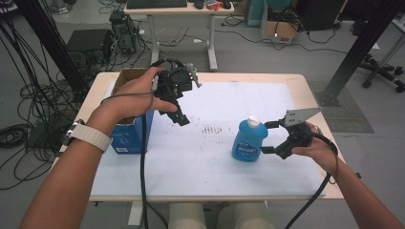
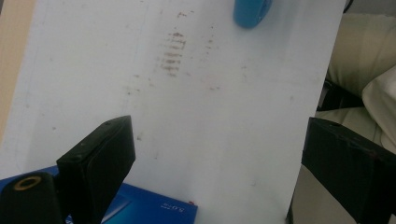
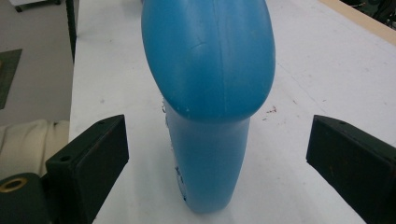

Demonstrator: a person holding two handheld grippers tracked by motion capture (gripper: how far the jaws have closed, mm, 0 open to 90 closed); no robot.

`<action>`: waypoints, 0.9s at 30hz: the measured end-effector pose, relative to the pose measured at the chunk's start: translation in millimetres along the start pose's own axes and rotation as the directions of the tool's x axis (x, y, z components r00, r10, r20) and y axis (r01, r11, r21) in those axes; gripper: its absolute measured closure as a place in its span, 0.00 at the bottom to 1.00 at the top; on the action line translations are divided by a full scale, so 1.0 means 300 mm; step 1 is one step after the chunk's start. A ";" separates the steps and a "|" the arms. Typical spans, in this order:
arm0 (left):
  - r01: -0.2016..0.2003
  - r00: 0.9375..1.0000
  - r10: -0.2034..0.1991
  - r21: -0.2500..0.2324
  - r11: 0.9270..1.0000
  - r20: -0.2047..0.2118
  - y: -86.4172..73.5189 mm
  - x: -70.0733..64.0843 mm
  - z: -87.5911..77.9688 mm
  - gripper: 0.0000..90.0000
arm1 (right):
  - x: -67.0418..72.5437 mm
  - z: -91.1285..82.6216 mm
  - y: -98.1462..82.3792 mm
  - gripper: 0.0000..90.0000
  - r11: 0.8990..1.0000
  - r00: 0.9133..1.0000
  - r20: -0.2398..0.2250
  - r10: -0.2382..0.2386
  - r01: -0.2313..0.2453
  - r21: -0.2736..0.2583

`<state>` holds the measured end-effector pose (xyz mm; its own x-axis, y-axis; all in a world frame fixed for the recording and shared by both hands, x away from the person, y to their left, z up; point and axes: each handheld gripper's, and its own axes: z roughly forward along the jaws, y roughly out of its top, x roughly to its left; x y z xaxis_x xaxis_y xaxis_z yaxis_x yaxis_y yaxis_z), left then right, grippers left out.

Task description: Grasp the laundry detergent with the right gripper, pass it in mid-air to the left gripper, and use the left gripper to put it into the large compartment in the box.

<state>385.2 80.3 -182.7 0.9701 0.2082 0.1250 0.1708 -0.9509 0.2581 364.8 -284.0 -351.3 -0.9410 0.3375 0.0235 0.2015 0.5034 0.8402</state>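
Observation:
A blue bottle (image 1: 249,140) with a white cap stands upright on the white mat (image 1: 200,162), right of the middle. My right gripper (image 1: 266,137) reaches it from the right at mid-height. In the right gripper view the bottle (image 3: 210,93) stands between the spread jaws of the right gripper (image 3: 217,135), with a gap on each side. My left gripper (image 1: 181,117) hangs in the air above the mat's left part, beside a blue box (image 1: 131,136), and points down. In its own view the left gripper (image 2: 219,140) is open with nothing between the jaws, and the bottle (image 2: 250,11) lies far off.
The blue box (image 2: 154,207) has an open cardboard top (image 1: 129,75) and stands at the table's left edge. Dark smudges (image 1: 212,129) mark the mat's middle. Behind the table are a desk (image 1: 179,9), floor cables and black frame posts (image 1: 363,47).

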 end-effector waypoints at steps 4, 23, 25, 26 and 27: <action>0.002 1.000 -0.002 0.000 1.000 -0.001 0.000 0.000 0.000 0.11 | 0.000 0.000 0.000 0.06 1.000 1.000 -0.001 0.000 0.000 -0.001; 0.001 1.000 -0.001 0.000 1.000 -0.006 -0.003 0.000 0.000 0.11 | 0.000 0.001 0.000 0.06 1.000 1.000 -0.004 0.000 0.000 0.003; 0.004 1.000 -0.004 -0.001 1.000 -0.005 -0.003 -0.001 0.000 0.11 | 0.001 0.002 0.000 0.06 1.000 1.000 -0.005 0.000 0.000 0.003; 0.004 1.000 -0.004 -0.001 1.000 -0.005 -0.004 0.000 0.000 0.11 | 0.001 0.002 0.000 0.06 1.000 1.000 -0.005 0.000 0.000 0.003; 0.004 1.000 -0.004 -0.001 1.000 -0.005 -0.004 0.000 0.000 0.11 | 0.001 0.002 0.000 0.06 1.000 1.000 -0.005 0.000 0.000 0.003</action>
<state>384.9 81.5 -182.9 0.9684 0.2135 0.1288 0.1749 -0.9498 0.2593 364.6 -283.4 -351.6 -0.9422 0.3340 0.0264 0.2026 0.5054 0.8388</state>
